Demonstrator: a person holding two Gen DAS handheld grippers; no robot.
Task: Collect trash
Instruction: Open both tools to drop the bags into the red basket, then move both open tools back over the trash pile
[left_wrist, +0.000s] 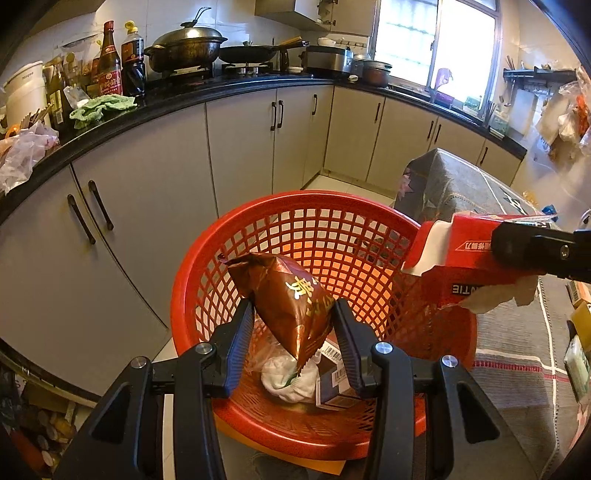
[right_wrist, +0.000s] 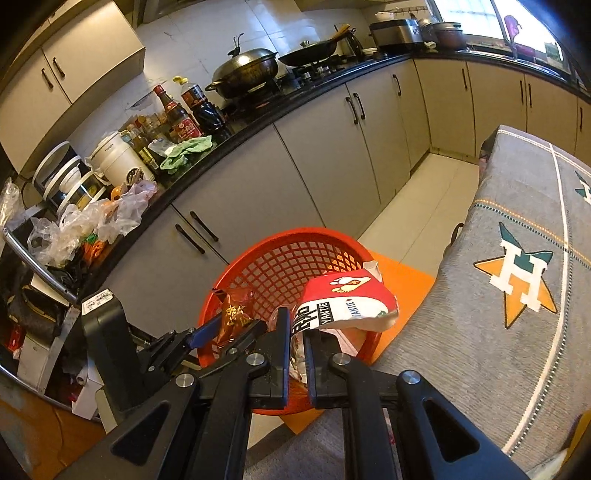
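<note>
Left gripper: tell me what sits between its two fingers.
A brown snack bag stands between the left gripper's fingers, over the red basket; the left wrist view shows it.

Brown foil packet (left_wrist: 291, 302) and torn red-white carton (right_wrist: 347, 299) hang tilted over red basket (left_wrist: 207, 266).

1. "YANTIE" is printed twice in black and white on the red and white packet (right_wrist: 345, 301), at 6 o'clock in the right wrist view.
2. A large white "H" sits on an orange star on the grey cloth (right_wrist: 517, 277), at 3 o'clock.
3. A barcode, its digits too small to read, is on the dark box (left_wrist: 334, 380) in the red basket (left_wrist: 207, 280).
</note>
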